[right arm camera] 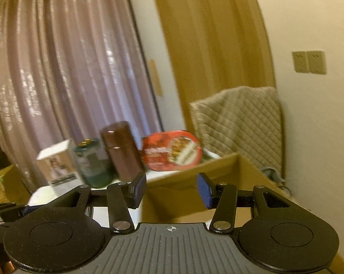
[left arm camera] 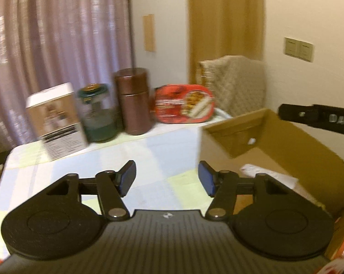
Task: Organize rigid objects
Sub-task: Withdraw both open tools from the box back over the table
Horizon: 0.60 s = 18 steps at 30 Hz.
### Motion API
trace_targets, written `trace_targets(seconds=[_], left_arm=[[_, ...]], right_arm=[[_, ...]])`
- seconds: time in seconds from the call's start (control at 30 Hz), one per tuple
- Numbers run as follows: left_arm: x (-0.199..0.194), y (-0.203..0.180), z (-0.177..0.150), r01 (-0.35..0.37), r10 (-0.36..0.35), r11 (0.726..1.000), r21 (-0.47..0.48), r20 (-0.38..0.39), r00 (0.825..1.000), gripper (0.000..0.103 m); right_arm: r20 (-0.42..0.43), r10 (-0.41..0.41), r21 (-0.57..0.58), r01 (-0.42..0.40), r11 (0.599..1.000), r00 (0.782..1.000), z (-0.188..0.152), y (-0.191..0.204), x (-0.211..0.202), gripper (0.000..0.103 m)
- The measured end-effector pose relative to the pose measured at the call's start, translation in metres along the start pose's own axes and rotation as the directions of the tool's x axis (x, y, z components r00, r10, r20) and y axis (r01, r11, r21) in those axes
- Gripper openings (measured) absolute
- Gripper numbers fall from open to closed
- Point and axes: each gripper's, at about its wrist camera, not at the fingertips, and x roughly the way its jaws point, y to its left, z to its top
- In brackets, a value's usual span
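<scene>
Left claw (left arm camera: 167, 179): mine, jaws apart, nothing between the blue pads; it hangs over the table's checked cloth.
Right claw (right arm camera: 171, 189): mine, jaws apart and empty; it sits above the near wall of the cardboard box.
Table (left arm camera: 137, 150): carries four items in a row along its far edge, all standing, in front of the curtain.
White carton (left arm camera: 57, 121): far left of the row, upright. I judge it light, with thin walls that dent; take it across the two broad faces, low, with modest squeeze.
Green-lidded jar (left arm camera: 97, 116): just beside the carton, see-through body. I judge it fragile and slick if glass; grip the body below the lid, not the lid itself.
Brown canister (left arm camera: 134, 101): tallest item, smooth metallic cylinder with a seam between cap and body. Stiff, likely slippery; hold below the seam so the cap cannot lift off.
Red tin (left arm camera: 184, 104): propped on edge at the right end, near the quilted chair back. Rigid, flat; pinch across its thin depth.
Cardboard box (left arm camera: 274, 141): open, right of the table; a small white item lies inside, too blurred to name. I judge it the destination.
</scene>
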Motion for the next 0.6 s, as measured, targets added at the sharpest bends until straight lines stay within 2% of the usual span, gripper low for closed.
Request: trace_targets(seconds=[0.07,0.17,0.27,0.33,0.4,0.5,0.6], left_arm=[[-0.009,0.020,-0.007,-0.032,0.032,0.999,-0.043,-0.003,0.999,0.072],[-0.019,0.045,-0.024,-0.091,0.091,0.994,-0.067,-0.012,0.996,0.083],[-0.025,0.069,-0.047,-0.159,0.155,0.983,-0.089,-0.046,0.987,0.083],[-0.029,0.085,-0.064,-0.185,0.177,0.973,-0.140,-0.066,0.982,0.084],[-0.029,0.095,-0.077,-0.206,0.194,0.967,-0.148,-0.089,0.977,0.084],[-0.028,0.105,-0.089,-0.198,0.187,0.973,-0.115,-0.099,0.977,0.084],[-0.022,0.115,-0.103,-0.178,0.168,0.978,-0.105,-0.100,0.981,0.086]], right_arm=[[0.003,0.033,-0.011,-0.033,0.999,0.999,-0.002,0.016,-0.001,0.048],[-0.015,0.088,-0.028,-0.089,0.996,0.996,-0.008,0.040,0.000,0.051],[-0.050,0.143,-0.060,-0.145,0.988,0.989,-0.018,0.065,0.003,0.056],[-0.083,0.175,-0.079,-0.182,0.980,0.981,-0.026,0.078,0.006,0.058],[-0.123,0.195,-0.106,-0.209,0.972,0.973,-0.037,0.091,0.012,0.060],[-0.197,0.213,-0.126,-0.240,0.963,0.957,-0.054,0.102,0.023,0.061],[-0.299,0.209,-0.134,-0.258,0.957,0.931,-0.070,0.107,0.043,0.062]])
